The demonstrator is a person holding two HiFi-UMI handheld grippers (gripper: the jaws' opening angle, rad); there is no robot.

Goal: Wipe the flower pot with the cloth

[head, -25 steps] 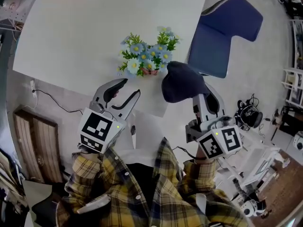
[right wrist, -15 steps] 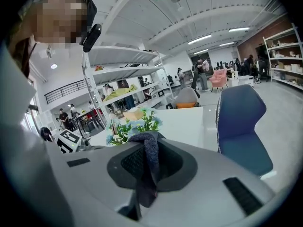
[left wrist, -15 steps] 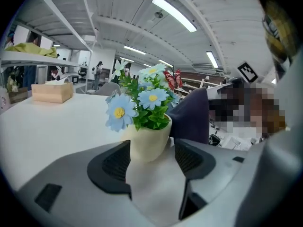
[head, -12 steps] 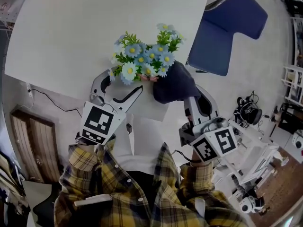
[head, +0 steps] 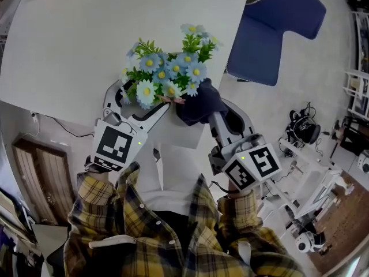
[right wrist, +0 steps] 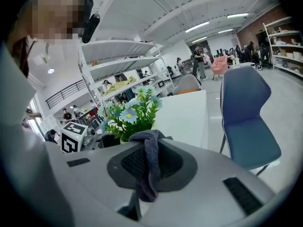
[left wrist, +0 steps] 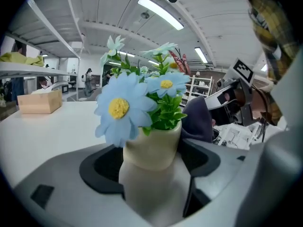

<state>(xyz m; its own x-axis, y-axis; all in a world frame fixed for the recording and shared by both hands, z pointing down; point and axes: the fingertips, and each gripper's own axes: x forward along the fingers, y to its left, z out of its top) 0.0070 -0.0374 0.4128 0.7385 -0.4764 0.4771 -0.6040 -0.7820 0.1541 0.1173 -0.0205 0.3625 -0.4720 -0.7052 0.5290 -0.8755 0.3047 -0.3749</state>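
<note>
Left gripper view: small cream flower pot (left wrist: 151, 150) right in the middle, upright, full of blue daisy flowers (left wrist: 128, 105) with yellow middles and green leaves. Sits on the big white table (head: 69, 39), close to its near edge and not far from a corner. Stands between the two grey jaws of the left gripper (head: 143, 96). Jaws opening wide, one dark pad on each side of the pot, neither pressing on it.

Just beside the pot, on its right side, dark blue-grey cloth (right wrist: 147, 160), soft and bunched up, touching the flowers in the head view. Pinched tight in the right gripper (head: 222, 111), jaws closed on it, one end hanging down between them.

Both grippers side by side at the table edge. Below them, sleeves of a yellow and black checked shirt (head: 173, 241).

Past the table corner, blue chair (head: 271, 27) on the grey floor (head: 311, 97). Far back on the table, light brown cardboard box (left wrist: 40, 102). Further off in the big room, metal shelves (right wrist: 123, 60) and long ceiling lights (left wrist: 161, 13).
</note>
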